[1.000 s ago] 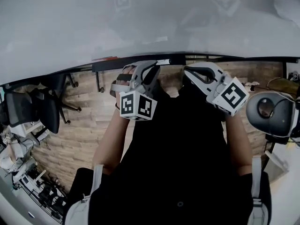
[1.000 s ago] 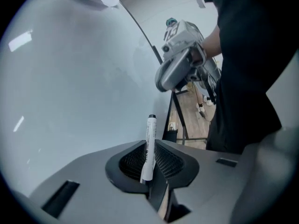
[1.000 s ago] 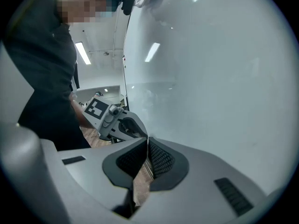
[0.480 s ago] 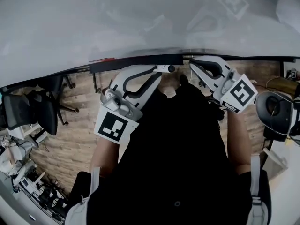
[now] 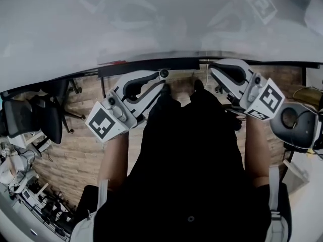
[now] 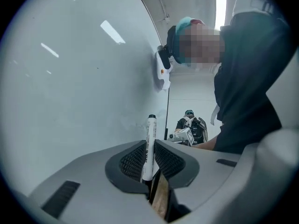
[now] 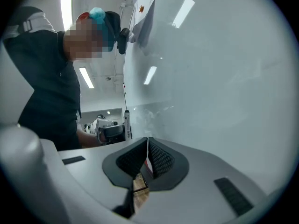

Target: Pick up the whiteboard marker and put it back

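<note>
Whiteboard marker [image 6: 150, 129]: held in the left gripper [image 6: 149, 146], jaws closed on the lower barrel, black end projecting well past the tips. It lies along the jaws' own axis. We judge this grip gives approx. straight control of the free end and leaves most of the barrel clear for setting down.

Position: in the head view the marker end sits at the left gripper [image 5: 162, 78] tips, just beside the dark ledge [image 5: 146, 64] at the foot of the whiteboard [image 6: 70, 78]. No contact with the board is seen; contact with the ledge we cannot confirm. We judge the pick-up done and the put-back outstanding, with the ledge as the likely rest.

Right gripper [image 7: 147, 141]: jaws shut together, nothing between them. In the head view it [image 5: 216, 70] hangs near the same ledge, apart from the left. We judge it on standby, kept clear of the marker's path.

Risk: the marker may roll off a narrow ledge on release.

Surroundings: wood floor [image 5: 86, 130] and office chair [image 5: 35, 117] below.
</note>
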The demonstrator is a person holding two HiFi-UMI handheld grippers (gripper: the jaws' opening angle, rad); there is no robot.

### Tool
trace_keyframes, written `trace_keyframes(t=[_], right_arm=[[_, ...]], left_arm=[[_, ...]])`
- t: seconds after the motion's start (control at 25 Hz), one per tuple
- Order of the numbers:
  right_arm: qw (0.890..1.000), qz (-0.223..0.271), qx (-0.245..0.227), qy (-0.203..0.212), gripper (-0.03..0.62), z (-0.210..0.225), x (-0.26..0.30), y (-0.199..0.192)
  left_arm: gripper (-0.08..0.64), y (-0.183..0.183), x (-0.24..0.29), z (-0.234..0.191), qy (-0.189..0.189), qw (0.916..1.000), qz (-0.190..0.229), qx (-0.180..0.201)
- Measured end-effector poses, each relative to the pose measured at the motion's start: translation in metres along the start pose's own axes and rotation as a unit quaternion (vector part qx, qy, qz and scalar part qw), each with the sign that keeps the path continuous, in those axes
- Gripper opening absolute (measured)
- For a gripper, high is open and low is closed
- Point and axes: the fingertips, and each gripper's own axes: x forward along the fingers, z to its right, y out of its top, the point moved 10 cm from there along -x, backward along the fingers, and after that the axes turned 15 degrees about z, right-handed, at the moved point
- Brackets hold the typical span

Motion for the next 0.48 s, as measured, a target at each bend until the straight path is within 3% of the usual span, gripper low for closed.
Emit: trace_keyframes(t=[0.32,0.48], right_arm=[[1.0,0.018,0.008,0.012,0.02,0.003,0.0,0.002],[1.0,0.014,0.01,0.012,0.02,0.004,-0.001,0.002]], left_arm=[[0.069,-0.017,-0.032,-0.01,0.025,0.9975,0.041,-0.052],[0.069,-0.023,-0.033,-0.011,0.026,0.997,0.043,-0.06]])
